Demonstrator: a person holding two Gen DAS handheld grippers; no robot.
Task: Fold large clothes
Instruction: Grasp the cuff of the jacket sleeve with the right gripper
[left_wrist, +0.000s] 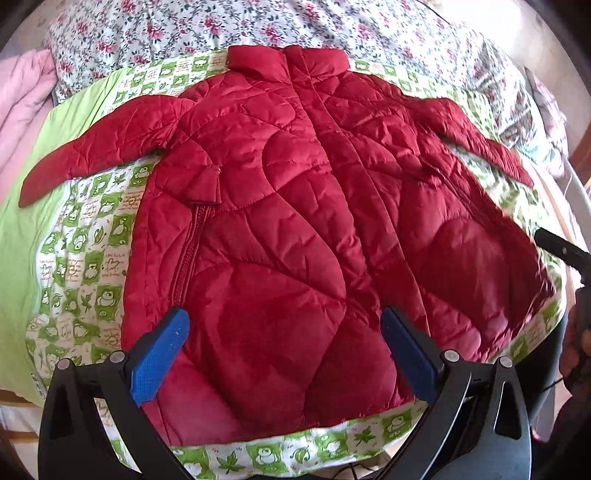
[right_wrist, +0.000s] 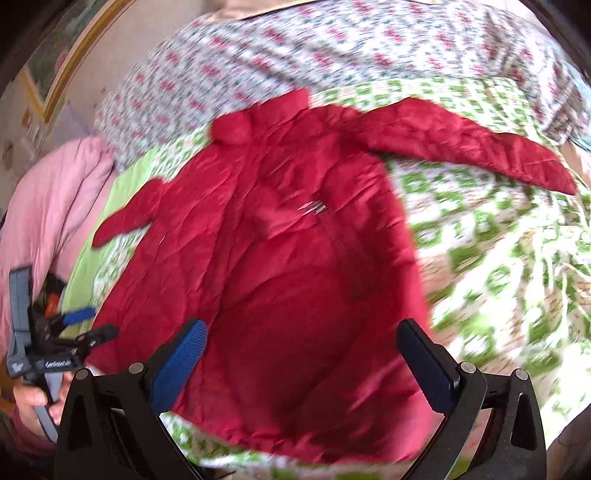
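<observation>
A red quilted jacket (left_wrist: 295, 206) lies flat and front up on a green and white frog-print blanket (left_wrist: 85, 266), collar at the far side, both sleeves spread outward. My left gripper (left_wrist: 284, 354) hovers open above the jacket's near hem, nothing between its blue pads. In the right wrist view the same jacket (right_wrist: 280, 236) appears blurred, its right sleeve (right_wrist: 472, 144) stretched to the right. My right gripper (right_wrist: 303, 365) is open over the jacket's lower right part, holding nothing. The left gripper (right_wrist: 83, 326) shows at the left, near the hem.
A floral quilt (left_wrist: 258, 26) covers the far side of the bed. A pink cover (left_wrist: 22, 96) is bunched at the far left. The right gripper's black tip (left_wrist: 561, 251) shows at the right edge, a hand below it. A hand (right_wrist: 33, 402) grips the left tool's handle.
</observation>
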